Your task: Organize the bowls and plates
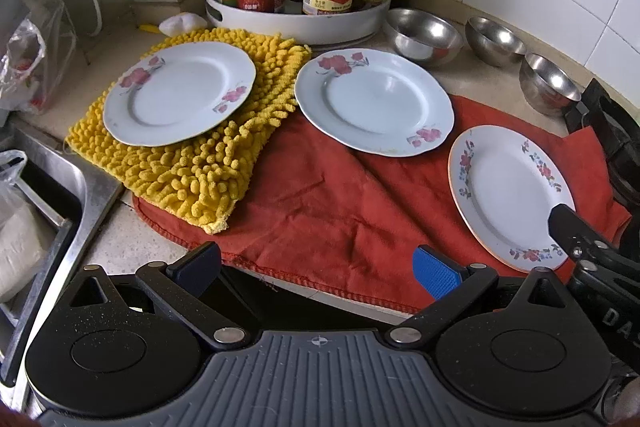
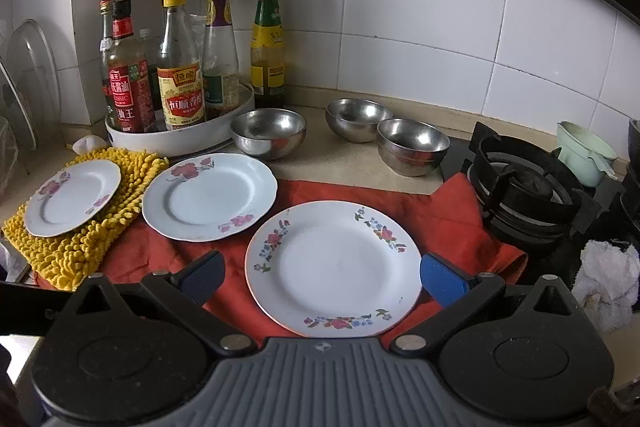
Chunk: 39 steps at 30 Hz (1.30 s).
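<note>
Both tools are released: the left gripper (image 1: 318,269) and the right gripper (image 2: 322,277) hold nothing. The nearest plate (image 2: 334,269) lies at twelve o'clock of the right one; the next move needs grasping its rim.

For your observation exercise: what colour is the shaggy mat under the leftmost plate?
Yellow; the shaggy mat shows best in the left wrist view.

Counter (image 2: 348,163) w/ red cloth (image 2: 460,227) (bowls (image 2: 268,133) too)
</note>
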Each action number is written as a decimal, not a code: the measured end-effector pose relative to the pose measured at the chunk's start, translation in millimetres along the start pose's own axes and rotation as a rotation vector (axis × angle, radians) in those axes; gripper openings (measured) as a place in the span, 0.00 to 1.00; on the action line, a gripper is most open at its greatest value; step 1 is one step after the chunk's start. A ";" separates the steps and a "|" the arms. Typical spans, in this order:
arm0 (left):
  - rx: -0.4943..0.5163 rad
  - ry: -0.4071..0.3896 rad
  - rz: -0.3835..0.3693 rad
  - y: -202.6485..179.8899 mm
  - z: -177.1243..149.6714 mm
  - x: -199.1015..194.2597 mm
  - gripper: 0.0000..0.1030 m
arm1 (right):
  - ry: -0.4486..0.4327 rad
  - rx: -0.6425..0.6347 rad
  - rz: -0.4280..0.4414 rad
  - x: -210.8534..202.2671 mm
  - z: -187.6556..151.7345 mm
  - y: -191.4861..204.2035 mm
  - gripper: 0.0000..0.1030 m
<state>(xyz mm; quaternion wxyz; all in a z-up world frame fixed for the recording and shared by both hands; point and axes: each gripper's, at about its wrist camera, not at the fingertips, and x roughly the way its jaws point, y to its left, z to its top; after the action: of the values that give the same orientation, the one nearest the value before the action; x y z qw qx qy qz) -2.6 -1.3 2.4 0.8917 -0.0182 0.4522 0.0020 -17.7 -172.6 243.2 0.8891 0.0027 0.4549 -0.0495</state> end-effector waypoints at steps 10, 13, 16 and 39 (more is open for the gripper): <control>0.014 0.018 0.020 1.0 0.4 -3.4 0.99 | 0.012 -0.016 -0.017 41.0 -16.1 -30.1 0.97; 0.015 0.031 0.018 0.6 -0.4 -3.3 0.99 | 0.017 -0.014 -0.022 58.2 -25.6 -35.2 0.97; 0.006 0.043 0.005 1.0 -1.2 -3.2 0.99 | 0.022 -0.014 -0.022 63.2 -33.6 -36.5 0.97; 0.031 0.080 -0.003 -23.5 8.8 23.2 1.00 | 0.087 -0.010 -0.044 184.8 -94.2 -61.2 0.97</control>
<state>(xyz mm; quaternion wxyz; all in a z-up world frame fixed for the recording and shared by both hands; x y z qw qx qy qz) 18.7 -24.8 -10.5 0.8731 -0.0052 0.4874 -0.0072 8.0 -244.5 40.9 0.8672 -0.0096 0.4934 -0.0663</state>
